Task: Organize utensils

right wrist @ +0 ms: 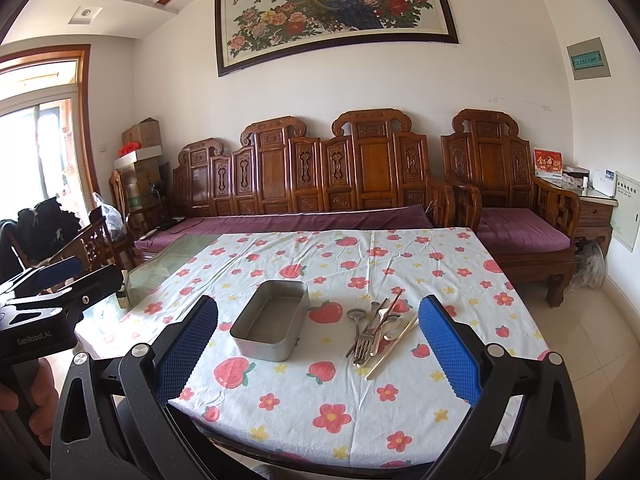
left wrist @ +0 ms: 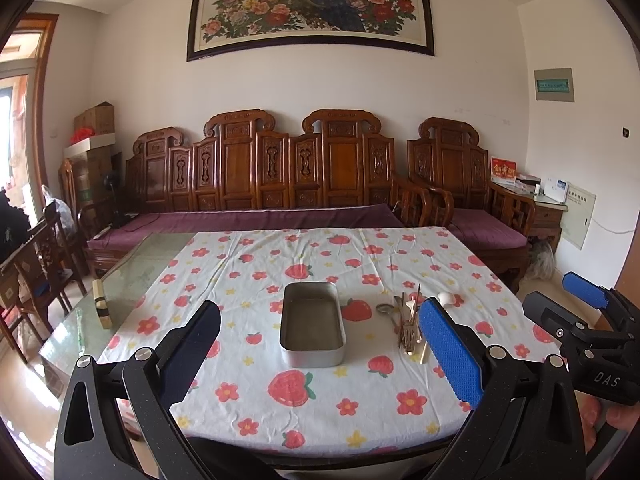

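An empty rectangular metal tin (left wrist: 312, 325) (right wrist: 271, 319) stands on the flowered tablecloth (left wrist: 320, 392) (right wrist: 320, 400). Right of it lies a pile of utensils (left wrist: 407, 326) (right wrist: 378, 330): forks, spoons and chopsticks. A white ceramic spoon (left wrist: 445, 299) lies behind the pile. My left gripper (left wrist: 320, 346) is open and empty, held above the near table edge in front of the tin. My right gripper (right wrist: 318, 344) is open and empty, near the table's front edge, facing tin and pile. The right gripper also shows in the left wrist view (left wrist: 588, 312).
A small block-shaped object (left wrist: 103, 305) lies on the bare glass tabletop (left wrist: 132, 276) at the left. A carved wooden sofa (left wrist: 264, 184) stands behind the table, an armchair (right wrist: 516, 208) at the right, wooden chairs (left wrist: 40, 264) at the left.
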`<action>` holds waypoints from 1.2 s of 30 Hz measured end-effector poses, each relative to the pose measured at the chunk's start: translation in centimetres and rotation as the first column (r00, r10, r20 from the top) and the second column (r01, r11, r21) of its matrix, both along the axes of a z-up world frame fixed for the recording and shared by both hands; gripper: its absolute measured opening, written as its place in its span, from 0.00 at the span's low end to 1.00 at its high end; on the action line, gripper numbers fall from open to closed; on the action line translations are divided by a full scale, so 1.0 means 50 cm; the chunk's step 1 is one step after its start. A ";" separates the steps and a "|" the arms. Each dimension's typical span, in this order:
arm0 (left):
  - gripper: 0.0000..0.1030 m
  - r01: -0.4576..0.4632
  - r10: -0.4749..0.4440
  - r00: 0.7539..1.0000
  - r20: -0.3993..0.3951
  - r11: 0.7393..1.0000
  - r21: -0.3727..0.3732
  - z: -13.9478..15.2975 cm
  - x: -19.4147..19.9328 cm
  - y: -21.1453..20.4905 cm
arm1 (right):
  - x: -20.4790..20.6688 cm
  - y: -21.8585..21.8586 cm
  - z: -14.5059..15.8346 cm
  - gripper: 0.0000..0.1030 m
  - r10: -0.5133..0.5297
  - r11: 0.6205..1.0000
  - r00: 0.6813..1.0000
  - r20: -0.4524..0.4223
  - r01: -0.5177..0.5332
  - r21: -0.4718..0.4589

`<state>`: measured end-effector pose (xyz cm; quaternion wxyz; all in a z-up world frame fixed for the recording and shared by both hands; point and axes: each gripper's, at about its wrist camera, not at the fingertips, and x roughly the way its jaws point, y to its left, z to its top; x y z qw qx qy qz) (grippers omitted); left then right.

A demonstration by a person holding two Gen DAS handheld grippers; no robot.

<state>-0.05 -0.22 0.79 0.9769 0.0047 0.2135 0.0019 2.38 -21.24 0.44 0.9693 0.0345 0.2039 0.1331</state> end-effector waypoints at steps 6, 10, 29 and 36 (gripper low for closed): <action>0.94 0.000 0.000 1.000 0.001 1.000 0.001 0.001 0.002 -0.001 | 0.000 -0.001 0.001 0.98 0.000 1.000 1.000 0.000 0.000 0.000; 0.94 -0.001 0.001 1.000 0.003 1.000 0.003 0.002 0.002 -0.001 | -0.001 -0.001 0.001 0.98 0.000 1.000 1.000 0.000 0.000 0.000; 0.94 0.001 -0.001 1.000 0.005 1.000 0.003 0.006 -0.003 -0.006 | -0.002 -0.003 0.002 0.98 0.000 1.000 1.000 0.000 0.000 0.000; 0.94 0.002 -0.002 1.000 0.008 1.000 0.003 0.015 -0.007 -0.007 | -0.004 -0.003 0.004 0.98 0.001 1.000 1.000 0.000 -0.001 0.001</action>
